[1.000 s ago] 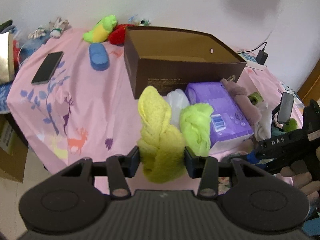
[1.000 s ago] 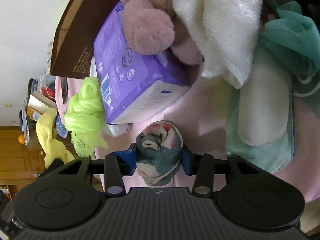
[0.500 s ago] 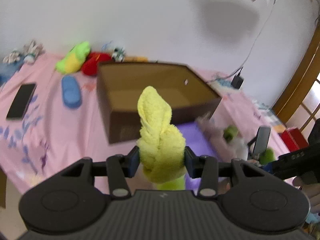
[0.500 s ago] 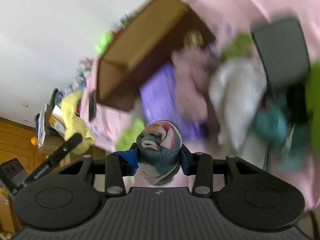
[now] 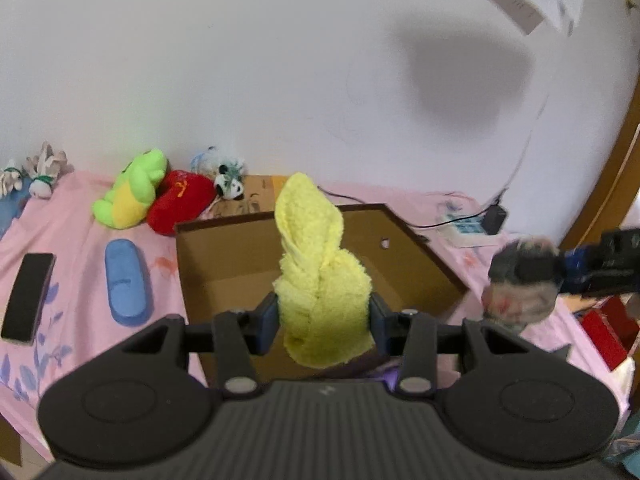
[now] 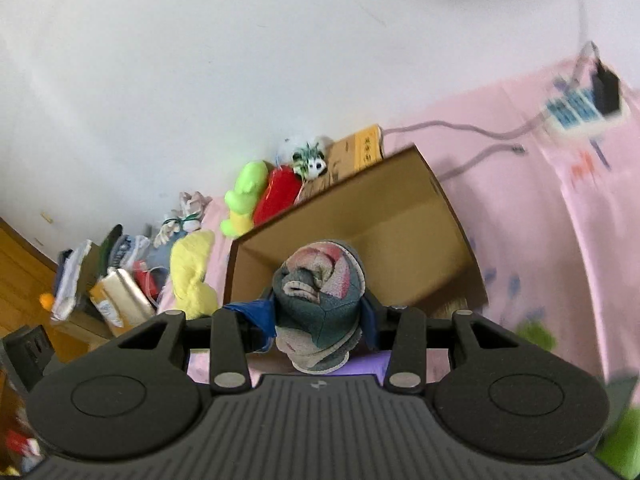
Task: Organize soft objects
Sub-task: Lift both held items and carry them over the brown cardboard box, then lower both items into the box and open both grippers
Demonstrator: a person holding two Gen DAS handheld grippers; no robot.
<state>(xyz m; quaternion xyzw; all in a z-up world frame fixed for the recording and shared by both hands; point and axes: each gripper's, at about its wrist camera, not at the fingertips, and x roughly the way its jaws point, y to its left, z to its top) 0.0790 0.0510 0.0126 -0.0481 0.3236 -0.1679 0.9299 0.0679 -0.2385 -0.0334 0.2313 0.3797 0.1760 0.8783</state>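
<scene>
Pink sheet [image 5: 80, 248] spread over the bed, against a white wall [image 5: 280, 60]. On it, open brown box [image 5: 224, 264], inner floor bare where visible. Behind the box's far left corner, along the wall: green plush [image 5: 132, 190] touching red plush [image 5: 180, 200], small panda toy [image 5: 230, 188] just beside. Left of the box, flat on the sheet: blue slipper [image 5: 126, 282], then black phone [image 5: 28, 296] nearer the edge. At the far right, power strip [image 5: 464, 232] with a black plug and cable.

Left gripper [image 5: 324, 320] clamped on yellow towel [image 5: 320, 276]; blue pads pressing both sides, towel bunched, upper end standing up, held in the air in front of the box opening. Same towel visible from the right wrist view [image 6: 192, 276], left of the box [image 6: 360, 232].

Right gripper [image 6: 318, 320] pinching rolled sock [image 6: 320, 308], teal with pink and cream patches, also lifted, box directly behind it. From the left wrist view, the sock [image 5: 520, 284] blurred, off the right side of the box, level with its rim. Purple pack [image 6: 372, 364] partly seen under the right gripper.
</scene>
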